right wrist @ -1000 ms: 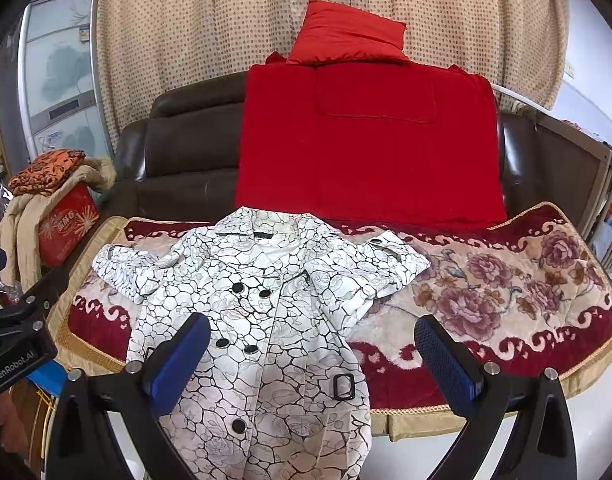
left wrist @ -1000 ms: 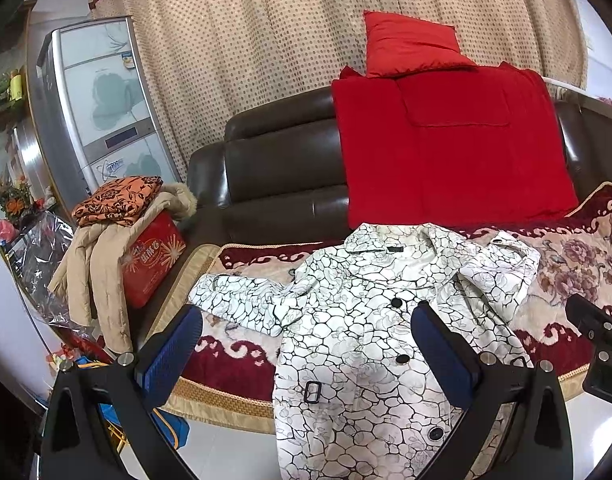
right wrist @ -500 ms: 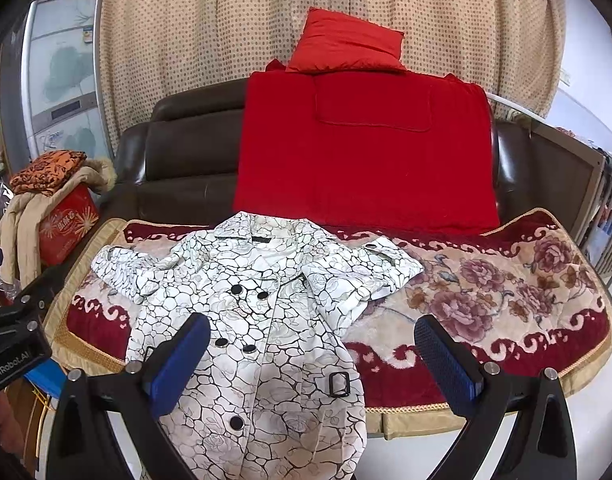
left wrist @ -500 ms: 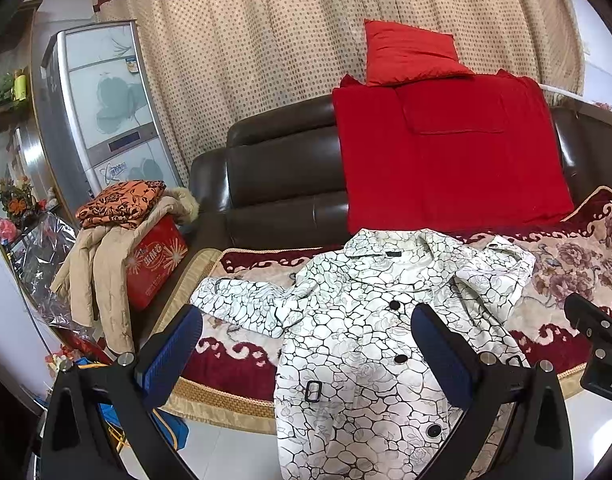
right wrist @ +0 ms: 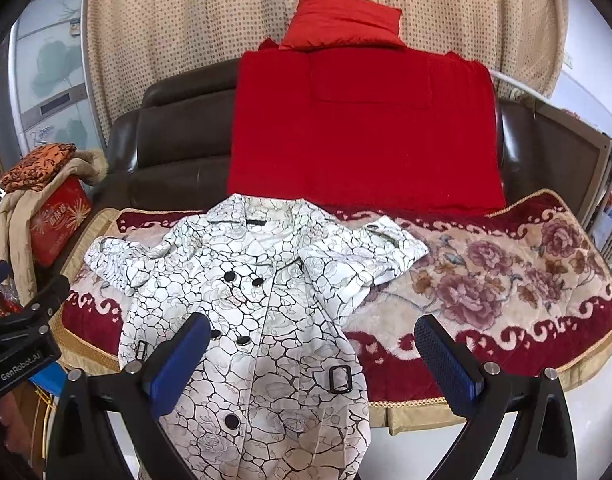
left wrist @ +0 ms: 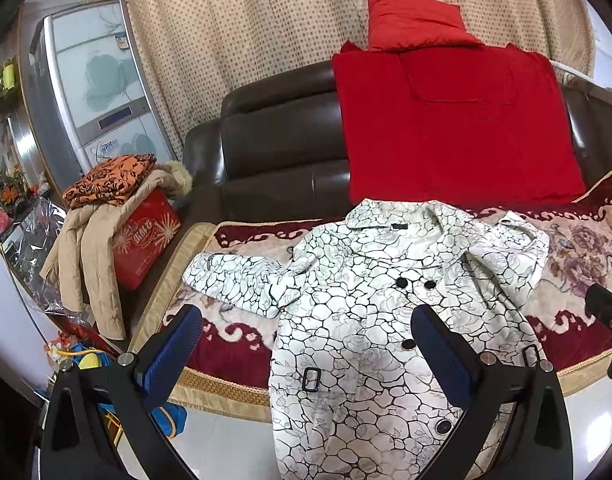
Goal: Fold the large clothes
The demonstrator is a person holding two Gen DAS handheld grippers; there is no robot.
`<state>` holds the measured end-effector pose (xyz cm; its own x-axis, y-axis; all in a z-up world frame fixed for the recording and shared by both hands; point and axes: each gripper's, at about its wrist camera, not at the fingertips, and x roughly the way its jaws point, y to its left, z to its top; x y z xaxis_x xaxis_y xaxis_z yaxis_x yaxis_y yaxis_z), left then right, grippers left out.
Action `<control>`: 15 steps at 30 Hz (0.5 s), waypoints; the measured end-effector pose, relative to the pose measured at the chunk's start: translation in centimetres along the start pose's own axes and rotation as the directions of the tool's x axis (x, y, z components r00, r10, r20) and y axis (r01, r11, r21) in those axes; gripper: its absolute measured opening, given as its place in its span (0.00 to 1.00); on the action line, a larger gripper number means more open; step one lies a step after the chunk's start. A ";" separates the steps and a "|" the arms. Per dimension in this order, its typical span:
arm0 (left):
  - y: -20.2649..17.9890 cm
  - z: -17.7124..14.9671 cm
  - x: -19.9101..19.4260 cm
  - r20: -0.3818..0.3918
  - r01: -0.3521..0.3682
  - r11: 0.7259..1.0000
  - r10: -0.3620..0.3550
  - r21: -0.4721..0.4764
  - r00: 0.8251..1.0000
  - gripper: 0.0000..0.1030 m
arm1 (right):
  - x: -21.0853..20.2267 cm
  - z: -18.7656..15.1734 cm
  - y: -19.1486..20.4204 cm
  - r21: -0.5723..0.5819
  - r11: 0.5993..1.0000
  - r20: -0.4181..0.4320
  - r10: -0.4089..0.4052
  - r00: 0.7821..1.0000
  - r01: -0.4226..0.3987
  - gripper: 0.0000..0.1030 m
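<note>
A white coat with a black crackle pattern and black buttons [left wrist: 370,312] lies face up on the sofa's floral cover, its hem hanging over the front edge. It also shows in the right wrist view [right wrist: 257,312]. One sleeve lies spread to the left [left wrist: 229,280]; the other is bunched at the right [right wrist: 386,256]. My left gripper [left wrist: 306,344] is open and empty, held in front of the coat's lower part. My right gripper [right wrist: 314,352] is open and empty, in front of the coat's hem and belt buckle [right wrist: 340,379].
A dark leather sofa [left wrist: 273,152] carries a red blanket [left wrist: 458,128] and red cushion [left wrist: 410,20] on its backrest. A red box [left wrist: 145,240] with a beige jacket [left wrist: 89,248] and orange cloth [left wrist: 109,178] stands left. A fridge [left wrist: 89,92] stands behind.
Both grippers have drifted back slightly and tilted, so the coat sits a little lower and farther in view. Nothing was taken hold of.
</note>
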<state>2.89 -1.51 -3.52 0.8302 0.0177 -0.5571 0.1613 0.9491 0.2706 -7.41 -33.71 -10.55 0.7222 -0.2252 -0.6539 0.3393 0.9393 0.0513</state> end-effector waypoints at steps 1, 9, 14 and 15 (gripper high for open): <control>0.1 0.0 0.2 0.002 -0.001 1.000 0.001 -0.002 1.000 1.00 | 0.3 0.1 -0.1 0.003 1.000 -0.004 0.001 1.000 -0.001 1.00; 0.7 0.0 1.8 -0.033 0.003 1.000 -0.004 -0.015 0.999 1.00 | 1.8 0.8 0.7 -0.012 1.000 -0.022 -0.005 1.000 0.005 1.00; 1.4 -0.2 2.8 -0.042 0.000 1.000 -0.001 -0.031 0.999 1.00 | 2.7 0.9 1.5 -0.024 1.000 -0.037 -0.008 0.999 0.008 1.00; 1.6 -0.2 2.9 -0.043 0.000 0.999 -0.002 -0.036 0.999 1.00 | 2.8 0.9 1.6 -0.027 1.000 -0.038 -0.010 0.999 0.009 1.00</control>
<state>5.41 0.14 -4.85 0.8065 0.0293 -0.5905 0.1425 0.9597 0.2422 -4.29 -33.11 -11.58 0.6953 -0.2248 -0.6826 0.3298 0.9437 0.0251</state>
